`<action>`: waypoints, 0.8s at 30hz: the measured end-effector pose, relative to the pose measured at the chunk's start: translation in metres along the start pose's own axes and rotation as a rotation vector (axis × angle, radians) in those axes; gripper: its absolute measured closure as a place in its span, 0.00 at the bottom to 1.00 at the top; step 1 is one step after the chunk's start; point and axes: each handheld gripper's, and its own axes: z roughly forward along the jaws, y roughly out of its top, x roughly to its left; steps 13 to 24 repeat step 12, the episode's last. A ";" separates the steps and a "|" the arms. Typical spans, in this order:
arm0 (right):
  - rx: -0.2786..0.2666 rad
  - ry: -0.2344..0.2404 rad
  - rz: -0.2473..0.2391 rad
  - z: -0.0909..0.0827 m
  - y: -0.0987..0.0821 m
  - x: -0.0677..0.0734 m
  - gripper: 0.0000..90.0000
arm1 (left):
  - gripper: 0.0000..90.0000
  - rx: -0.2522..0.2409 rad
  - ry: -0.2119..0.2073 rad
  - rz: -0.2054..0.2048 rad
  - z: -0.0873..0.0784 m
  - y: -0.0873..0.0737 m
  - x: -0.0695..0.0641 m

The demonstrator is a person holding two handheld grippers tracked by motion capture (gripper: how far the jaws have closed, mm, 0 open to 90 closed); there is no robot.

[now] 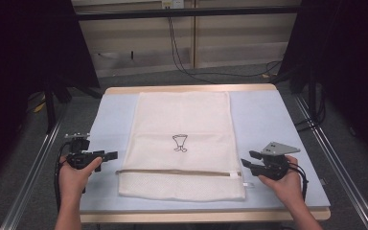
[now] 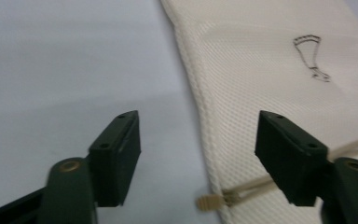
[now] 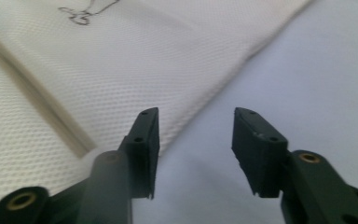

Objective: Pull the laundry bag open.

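We are seeing a cream mesh laundry bag lying flat in the middle of the counter. Our left gripper is hovering at its left edge, fingers spread and empty; our right gripper is hovering at its right edge, fingers parted, pinching nothing.

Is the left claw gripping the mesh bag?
No, the left claw stands open above the mesh bag edge, pads touching nothing.

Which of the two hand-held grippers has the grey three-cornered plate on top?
The right hand-held gripper, beside the zipper-pull end of the cream mesh laundry bag; the left hand-held gripper lacks it.
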 end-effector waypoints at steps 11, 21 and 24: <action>0.035 -0.066 0.065 0.002 -0.007 -0.019 0.29 | 0.19 -0.028 0.099 0.045 0.013 -0.002 0.001; 0.035 -0.069 0.061 0.002 -0.007 -0.021 0.28 | 0.19 -0.030 0.102 0.047 0.013 -0.002 0.001; 0.035 -0.069 0.061 0.002 -0.007 -0.021 0.28 | 0.19 -0.030 0.102 0.047 0.013 -0.002 0.001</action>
